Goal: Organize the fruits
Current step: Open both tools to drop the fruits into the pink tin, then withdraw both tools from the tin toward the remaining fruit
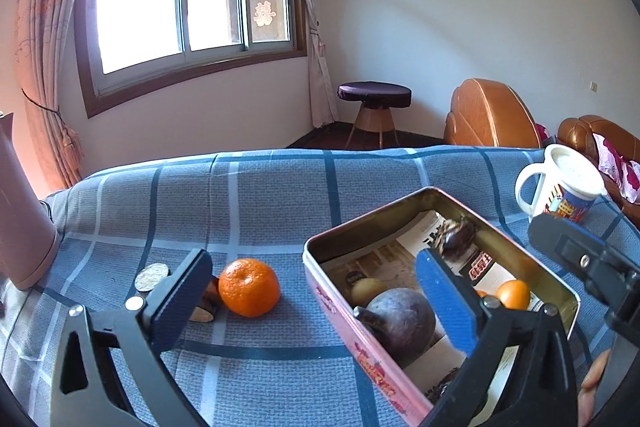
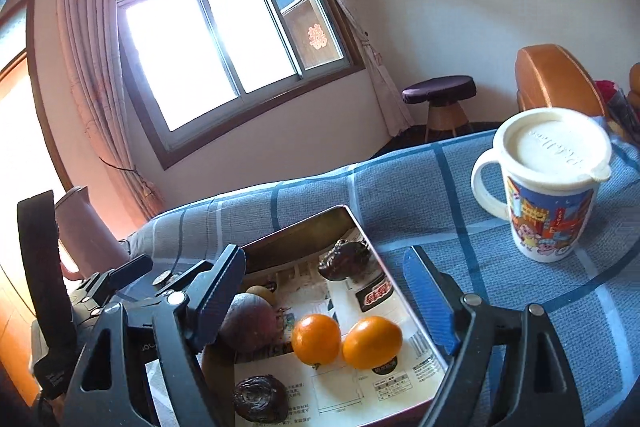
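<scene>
Lidded mug (image 2: 548, 187), pink kettle (image 1: 20, 219), round stool (image 1: 374, 99), brown sofa (image 1: 492, 115)

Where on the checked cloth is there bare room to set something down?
Bare cloth lies between the loose orange mandarin and the pink rectangular tin, and between the tin and the lidded white cartoon mug. Left of the mandarin, small pieces crowd the cloth; the tin is nearly full.

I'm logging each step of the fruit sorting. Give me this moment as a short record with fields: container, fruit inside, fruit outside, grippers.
container: open rectangular metal tin on the blue checked cloth
fruit inside: two small orange citrus fruits, round dark purple fruit
fruit outside: orange mandarin on the cloth, left of the tin
left gripper: open, empty
right gripper: open, empty, over the tin
</scene>
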### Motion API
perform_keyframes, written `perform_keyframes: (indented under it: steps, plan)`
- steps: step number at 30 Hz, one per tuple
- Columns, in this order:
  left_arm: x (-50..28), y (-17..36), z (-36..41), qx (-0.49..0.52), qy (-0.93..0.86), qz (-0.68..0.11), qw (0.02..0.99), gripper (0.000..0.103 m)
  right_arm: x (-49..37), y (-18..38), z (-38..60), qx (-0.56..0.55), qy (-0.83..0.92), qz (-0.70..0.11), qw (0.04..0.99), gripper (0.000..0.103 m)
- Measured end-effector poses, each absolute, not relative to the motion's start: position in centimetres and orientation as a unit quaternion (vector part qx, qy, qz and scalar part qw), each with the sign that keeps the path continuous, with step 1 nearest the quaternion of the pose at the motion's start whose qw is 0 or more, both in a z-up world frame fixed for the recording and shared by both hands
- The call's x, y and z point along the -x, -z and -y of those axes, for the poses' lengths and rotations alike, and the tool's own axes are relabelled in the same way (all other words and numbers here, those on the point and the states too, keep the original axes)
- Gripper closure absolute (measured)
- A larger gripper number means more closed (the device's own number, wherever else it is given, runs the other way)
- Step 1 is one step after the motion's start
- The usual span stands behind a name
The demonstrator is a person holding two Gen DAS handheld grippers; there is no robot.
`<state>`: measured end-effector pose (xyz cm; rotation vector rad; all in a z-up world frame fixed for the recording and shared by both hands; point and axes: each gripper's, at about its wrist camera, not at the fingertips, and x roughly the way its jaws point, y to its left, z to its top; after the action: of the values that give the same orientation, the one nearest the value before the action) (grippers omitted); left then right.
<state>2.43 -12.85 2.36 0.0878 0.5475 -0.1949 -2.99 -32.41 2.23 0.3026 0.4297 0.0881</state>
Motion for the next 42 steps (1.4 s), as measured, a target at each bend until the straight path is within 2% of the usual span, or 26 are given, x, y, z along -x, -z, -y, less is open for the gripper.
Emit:
perform_keyframes:
  steps: [10,25,42]
  plan:
    - [-2.4,-1.5,10.2,-0.057,0.040,-0.276,0.959,0.000,5.2,-3.2,30.3,-0.067,0.028,-0.146,0.987,0.021]
    - [-1.2,-0.7,7.4,-0.095,0.018,-0.273,0.957,0.000,7.1,-3.3,29.7,-0.078,0.075,-0.123,0.986,0.021]
    - [-1.4,-0.4,2.1,-0.081,0.018,-0.283,0.956,0.000,8.1,-3.3,24.4,-0.067,0.069,-0.135,0.986,0.021]
